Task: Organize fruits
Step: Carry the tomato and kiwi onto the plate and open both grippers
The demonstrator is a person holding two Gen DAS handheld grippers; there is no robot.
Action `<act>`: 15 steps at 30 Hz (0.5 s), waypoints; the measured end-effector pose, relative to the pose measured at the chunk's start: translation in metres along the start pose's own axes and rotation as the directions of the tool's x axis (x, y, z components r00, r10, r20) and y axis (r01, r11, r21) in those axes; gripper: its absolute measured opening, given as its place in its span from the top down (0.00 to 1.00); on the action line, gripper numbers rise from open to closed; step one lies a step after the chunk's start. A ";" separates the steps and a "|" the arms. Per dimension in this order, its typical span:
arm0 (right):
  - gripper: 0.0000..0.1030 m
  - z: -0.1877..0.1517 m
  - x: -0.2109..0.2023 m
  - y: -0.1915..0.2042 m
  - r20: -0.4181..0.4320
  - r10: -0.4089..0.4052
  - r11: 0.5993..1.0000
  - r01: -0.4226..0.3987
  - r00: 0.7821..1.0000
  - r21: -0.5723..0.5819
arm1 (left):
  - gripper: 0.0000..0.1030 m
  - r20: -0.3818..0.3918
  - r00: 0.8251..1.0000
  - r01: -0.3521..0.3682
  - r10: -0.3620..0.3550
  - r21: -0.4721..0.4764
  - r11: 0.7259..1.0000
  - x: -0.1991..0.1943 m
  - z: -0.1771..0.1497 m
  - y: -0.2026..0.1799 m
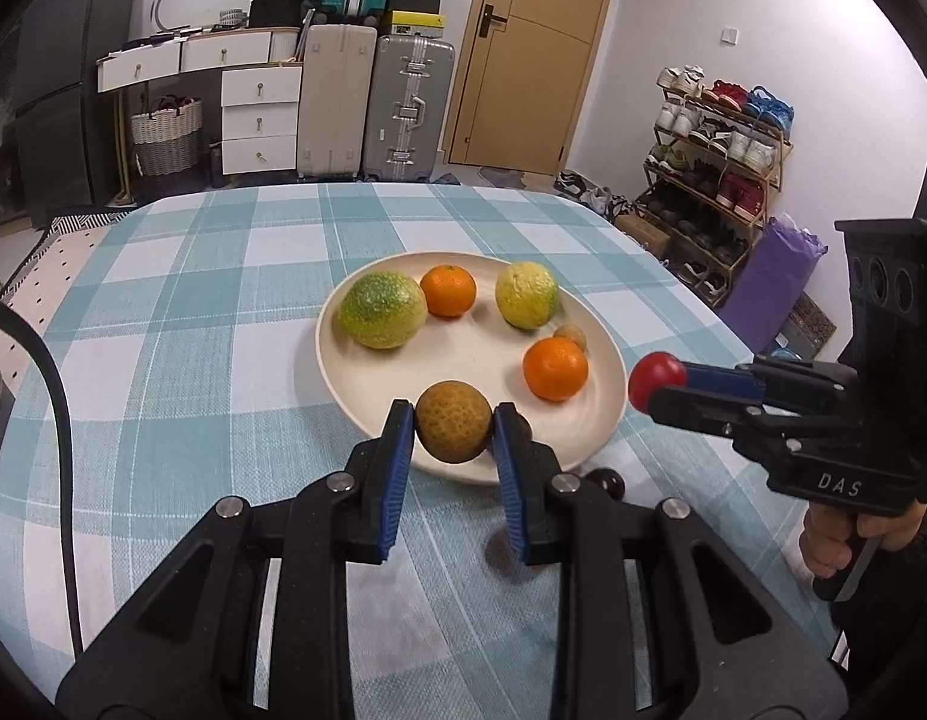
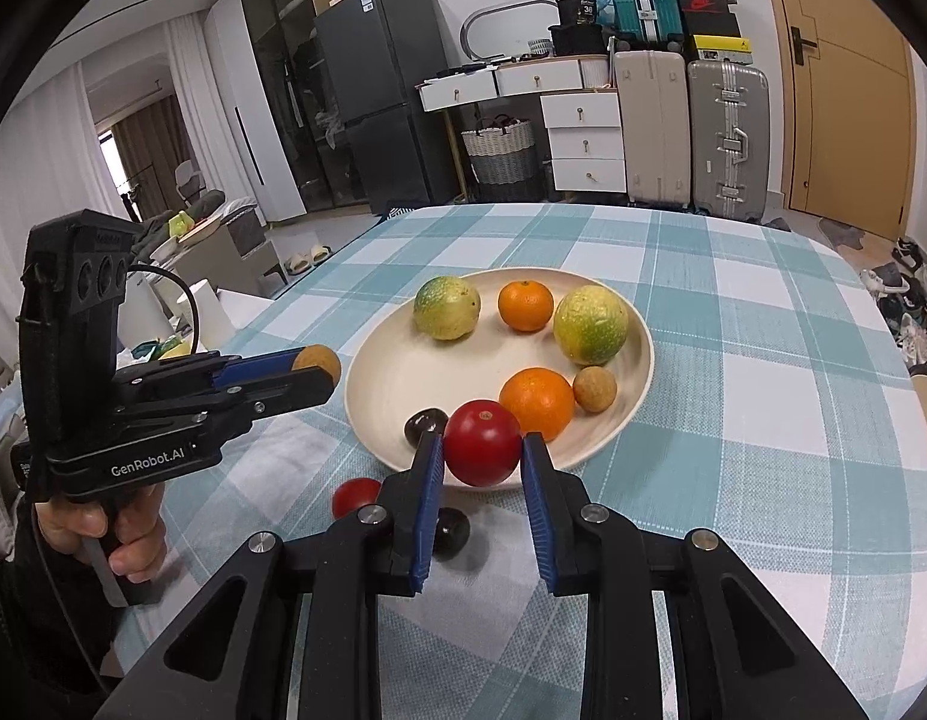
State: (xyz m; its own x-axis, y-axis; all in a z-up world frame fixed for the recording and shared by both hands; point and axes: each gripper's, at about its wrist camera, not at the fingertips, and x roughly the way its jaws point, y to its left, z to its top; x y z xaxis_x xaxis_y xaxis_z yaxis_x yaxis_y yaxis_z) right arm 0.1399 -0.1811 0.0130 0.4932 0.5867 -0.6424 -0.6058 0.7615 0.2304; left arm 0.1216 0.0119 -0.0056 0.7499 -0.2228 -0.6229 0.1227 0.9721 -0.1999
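The left gripper [image 1: 454,429] is clamped on a brown fruit [image 1: 453,420], the right gripper [image 2: 482,450] on a tomato [image 2: 482,441]. Both hang at the near rim of the plate [image 1: 367,396], which lies just ahead and below; neither is clearly nearer.

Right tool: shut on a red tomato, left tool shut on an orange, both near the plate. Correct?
Not quite. The left tool is shut on a small brown, rough-skinned fruit, not an orange; the left wrist view shows it. Both oranges lie on the plate. The right tool is shut on the red tomato, as you said.
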 end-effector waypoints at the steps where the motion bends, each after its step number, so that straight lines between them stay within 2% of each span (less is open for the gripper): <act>1: 0.74 0.002 0.002 0.000 0.000 0.001 1.000 -0.001 1.000 0.001 | 0.76 0.001 1.000 -0.003 0.003 0.001 1.000 0.003 0.002 0.000; 15: 0.74 0.022 0.032 0.006 -0.018 0.001 1.000 -0.001 1.000 -0.011 | 0.76 -0.008 0.999 -0.034 0.034 0.011 0.999 0.045 0.020 0.000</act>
State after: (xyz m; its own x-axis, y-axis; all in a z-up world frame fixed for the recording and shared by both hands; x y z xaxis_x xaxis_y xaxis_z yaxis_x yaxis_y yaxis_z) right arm 0.1659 -0.1518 0.0094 0.4814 0.5823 -0.6551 -0.6130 0.7579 0.2231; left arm 0.1681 0.0032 -0.0182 0.7483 -0.1899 -0.6355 0.1044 0.9799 -0.1699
